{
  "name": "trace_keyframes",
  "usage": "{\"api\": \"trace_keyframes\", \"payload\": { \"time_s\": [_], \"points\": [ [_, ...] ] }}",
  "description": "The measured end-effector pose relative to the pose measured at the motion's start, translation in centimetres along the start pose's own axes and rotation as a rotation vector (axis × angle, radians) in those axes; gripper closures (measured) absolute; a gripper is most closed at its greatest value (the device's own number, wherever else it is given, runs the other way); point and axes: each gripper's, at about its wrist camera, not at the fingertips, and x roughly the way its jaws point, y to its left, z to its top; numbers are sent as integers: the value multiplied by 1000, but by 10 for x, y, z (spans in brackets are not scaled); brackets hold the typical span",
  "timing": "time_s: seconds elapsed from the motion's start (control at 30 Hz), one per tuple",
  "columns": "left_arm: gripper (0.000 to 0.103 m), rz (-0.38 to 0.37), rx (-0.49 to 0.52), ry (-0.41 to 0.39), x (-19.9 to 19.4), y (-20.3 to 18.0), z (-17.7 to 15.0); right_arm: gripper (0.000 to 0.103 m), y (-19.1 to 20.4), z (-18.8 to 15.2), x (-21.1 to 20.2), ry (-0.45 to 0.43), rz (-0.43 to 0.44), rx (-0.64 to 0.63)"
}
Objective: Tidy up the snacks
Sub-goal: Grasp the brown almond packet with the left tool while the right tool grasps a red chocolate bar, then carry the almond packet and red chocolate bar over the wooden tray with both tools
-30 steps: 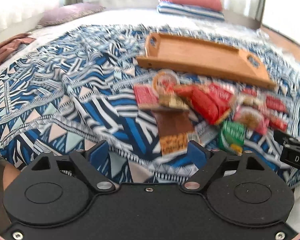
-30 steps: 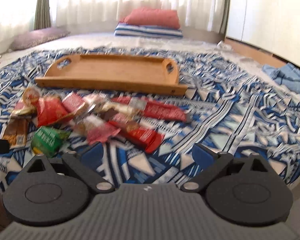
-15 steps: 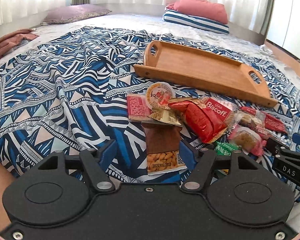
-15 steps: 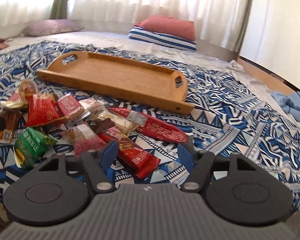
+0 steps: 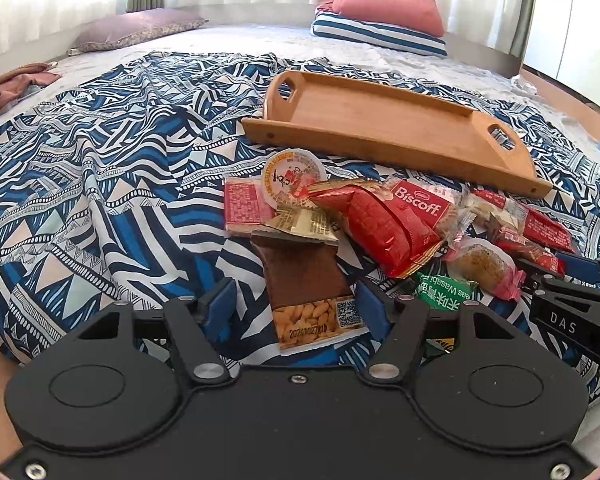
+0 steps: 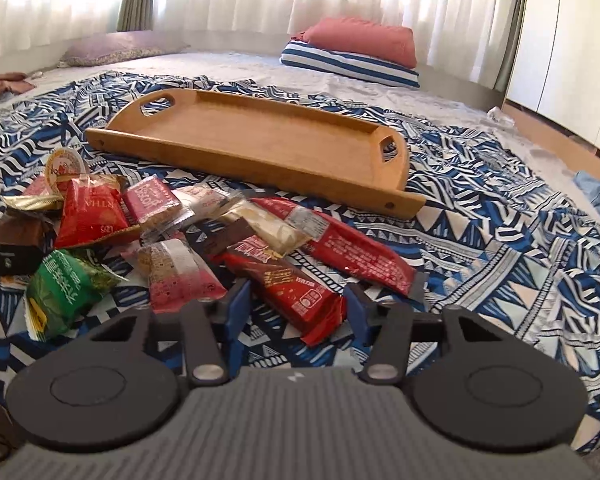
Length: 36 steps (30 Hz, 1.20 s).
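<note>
Bedspread (image 5: 100,184) snacks overlap; both grippers' closing fingers straddle bars, contact unclear.

A bed (image 6: 480,248) under a blue-and-white patterned spread carries an empty wooden tray (image 6: 260,136) mid-frame, a heap of snack packets (image 6: 204,240) at lower left, and pillows (image 6: 352,48) along the top.

a red packet (image 5: 420,208) reads "biscoff". the brown peanut bar (image 5: 312,292) carries a qr code and a date stamp starting "2024102", its last digits unclear. the green pack (image 5: 446,290) shows "wasabi". the right gripper (image 5: 572,280) bears a label "das".
</note>
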Motion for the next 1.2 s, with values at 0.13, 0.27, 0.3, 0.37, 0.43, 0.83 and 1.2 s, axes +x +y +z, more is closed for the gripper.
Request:
{"api": "trace_keyframes", "payload": {
  "time_s": [0.13, 0.27, 0.3, 0.37, 0.43, 0.83, 1.2],
  "points": [
    [64, -13, 4, -12, -5, -3, -1, 56, 2, -1, -1, -5, -1, 25],
    [79, -20, -1, -34, -13, -1, 1, 63, 4, -1, -7, -14, 5, 48],
    [80, -23, 1, -36, -14, -1, 2, 65, 4, -1, -9, -19, 2, 45],
    [81, -25, 2, -37, -17, 1, 3, 67, 7, -2, -15, -32, -9, 33],
    [81, -21, 2, -41, -20, 3, 2, 68, 8, -2, -21, -45, -16, 32],
    [77, 5, -5, -47, -25, 8, -8, 68, 7, -10, -32, -30, -10, 49],
    [46, 49, 5, -58, -17, 5, -8, 49, 5, -7, -30, -42, 9, 35]
  ]
}}
